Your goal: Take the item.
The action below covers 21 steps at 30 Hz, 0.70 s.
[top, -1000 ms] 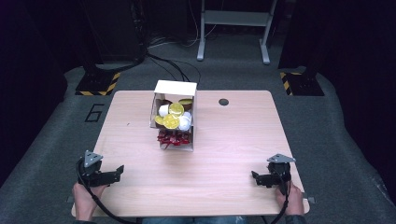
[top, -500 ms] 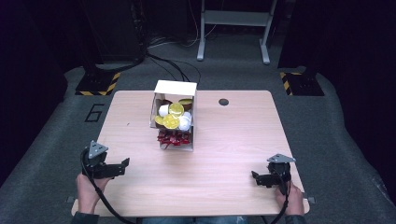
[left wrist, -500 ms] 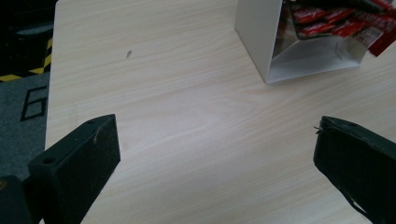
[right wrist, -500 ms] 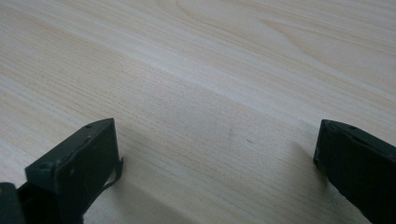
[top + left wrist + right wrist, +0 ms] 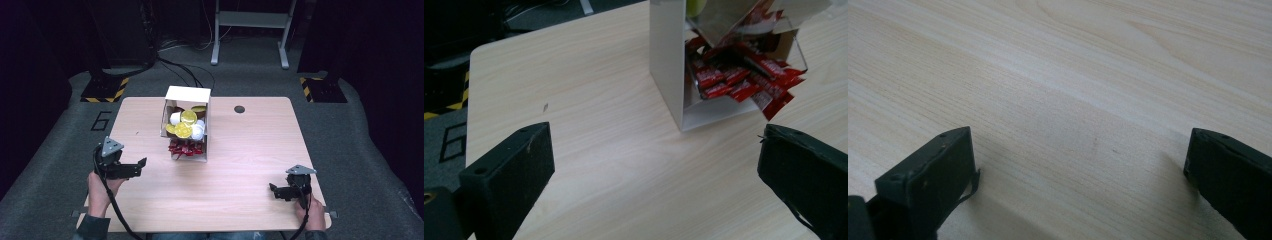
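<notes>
A white box (image 5: 188, 95) with clear walls stands mid-table, holding yellow and white round capsules (image 5: 184, 125) on top and red sachets (image 5: 185, 148) at its open bottom. In the left gripper view the box (image 5: 668, 60) and the red sachets (image 5: 744, 80) lie ahead and to the right. My left gripper (image 5: 141, 165) is open, lifted over the table's left side and pointed toward the box; its jaws stand wide apart (image 5: 651, 165) with nothing between them. My right gripper (image 5: 272, 190) rests low at the front right, open (image 5: 1078, 170) over bare wood.
The light wooden table (image 5: 250, 150) has a dark round hole (image 5: 239, 109) at the back right. Grey floor surrounds it, with hazard-striped blocks (image 5: 102, 90) and a metal stand (image 5: 250, 30) behind. Black cables (image 5: 112, 205) trail from my grippers.
My left gripper has risen and moved forward and right, toward the box. The right gripper has stayed in place.
</notes>
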{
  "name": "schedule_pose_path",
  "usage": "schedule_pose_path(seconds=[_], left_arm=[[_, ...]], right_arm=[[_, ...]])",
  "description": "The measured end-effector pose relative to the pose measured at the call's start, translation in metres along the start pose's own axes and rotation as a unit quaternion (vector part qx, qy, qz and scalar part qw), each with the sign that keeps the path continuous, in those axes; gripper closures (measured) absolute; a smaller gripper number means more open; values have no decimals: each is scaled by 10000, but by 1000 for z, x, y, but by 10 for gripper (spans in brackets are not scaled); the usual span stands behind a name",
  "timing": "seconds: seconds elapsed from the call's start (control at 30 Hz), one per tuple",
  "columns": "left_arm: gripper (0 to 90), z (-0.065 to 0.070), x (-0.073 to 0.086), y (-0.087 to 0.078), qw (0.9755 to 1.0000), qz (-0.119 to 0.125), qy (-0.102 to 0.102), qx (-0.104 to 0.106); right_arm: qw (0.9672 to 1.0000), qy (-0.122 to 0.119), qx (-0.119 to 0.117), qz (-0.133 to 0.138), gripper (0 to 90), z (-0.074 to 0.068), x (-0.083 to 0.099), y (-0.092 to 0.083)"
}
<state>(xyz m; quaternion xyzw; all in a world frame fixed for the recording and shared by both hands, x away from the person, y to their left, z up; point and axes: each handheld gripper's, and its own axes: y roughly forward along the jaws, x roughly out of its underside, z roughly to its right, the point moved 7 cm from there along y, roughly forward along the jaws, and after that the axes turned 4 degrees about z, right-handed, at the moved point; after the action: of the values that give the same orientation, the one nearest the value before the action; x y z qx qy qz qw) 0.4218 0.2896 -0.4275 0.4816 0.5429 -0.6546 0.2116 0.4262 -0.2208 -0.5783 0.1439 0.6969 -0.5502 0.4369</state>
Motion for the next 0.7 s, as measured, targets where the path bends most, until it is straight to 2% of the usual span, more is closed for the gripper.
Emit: schedule_pose_path(seconds=[0.37, 0.7], left_arm=[[25, 16, -40, 3, 9994, 174, 268, 103], [22, 37, -76, 6, 9976, 362, 548, 239]], right_arm=[[10000, 2, 0, 0, 0, 0, 0, 0], [10000, 1, 1, -1, 0, 0, 0, 0]])
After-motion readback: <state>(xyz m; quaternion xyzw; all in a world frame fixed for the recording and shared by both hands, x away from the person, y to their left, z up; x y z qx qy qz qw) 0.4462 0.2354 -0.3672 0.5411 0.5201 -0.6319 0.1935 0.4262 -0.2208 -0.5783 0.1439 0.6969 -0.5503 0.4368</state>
